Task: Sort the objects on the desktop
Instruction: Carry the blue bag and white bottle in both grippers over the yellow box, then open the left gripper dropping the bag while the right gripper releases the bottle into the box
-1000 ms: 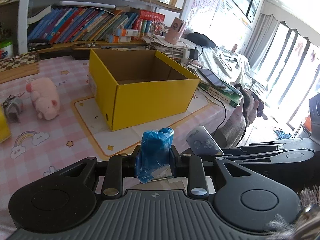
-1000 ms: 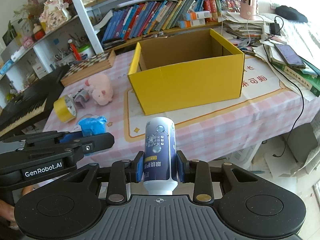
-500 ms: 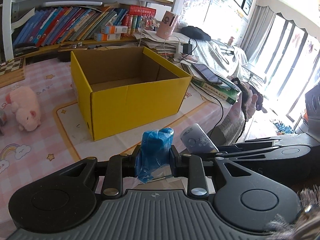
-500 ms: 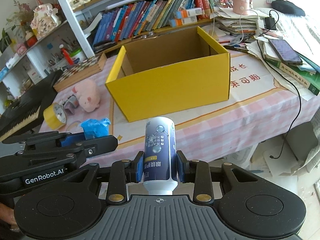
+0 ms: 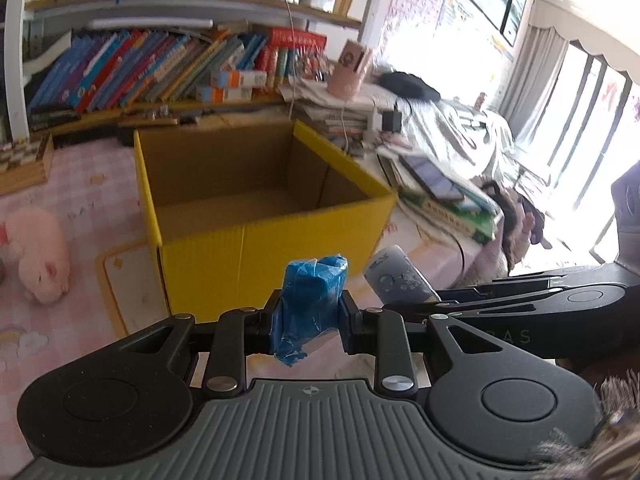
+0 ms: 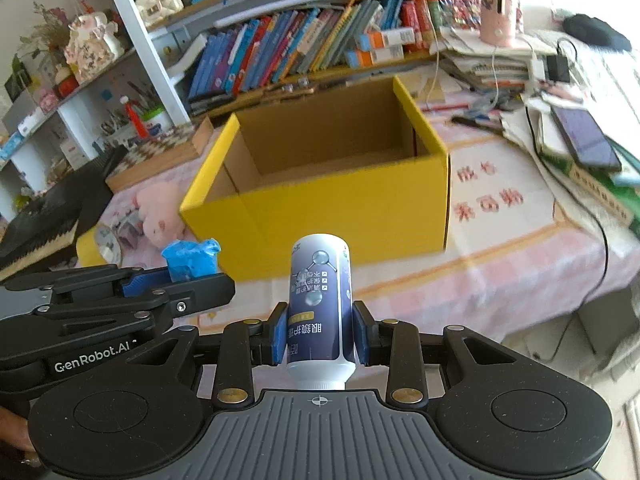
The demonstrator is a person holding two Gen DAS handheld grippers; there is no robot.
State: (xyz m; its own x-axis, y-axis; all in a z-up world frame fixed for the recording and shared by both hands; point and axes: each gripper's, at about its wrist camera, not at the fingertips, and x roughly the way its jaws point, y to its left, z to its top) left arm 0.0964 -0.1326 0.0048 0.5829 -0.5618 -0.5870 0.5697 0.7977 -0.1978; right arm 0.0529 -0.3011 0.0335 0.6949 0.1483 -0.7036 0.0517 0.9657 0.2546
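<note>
My left hand-held gripper (image 5: pixel 310 320) grasps a blue plastic roll (image 5: pixel 312 300). My right hand-held gripper (image 6: pixel 320 338) clamps a white bottle (image 6: pixel 320 300). Both hover before the open yellow box (image 6: pixel 332 204) on the bench (image 6: pixel 520 248).

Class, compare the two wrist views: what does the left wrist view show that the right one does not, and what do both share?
Only the left wrist view shows the bright window. Only the right wrist view shows the yellow tape roll and black keyboard. Both show the yellow box, pink pig toy, blue roll in the left hand-held gripper, and bottle in the right hand-held gripper.
</note>
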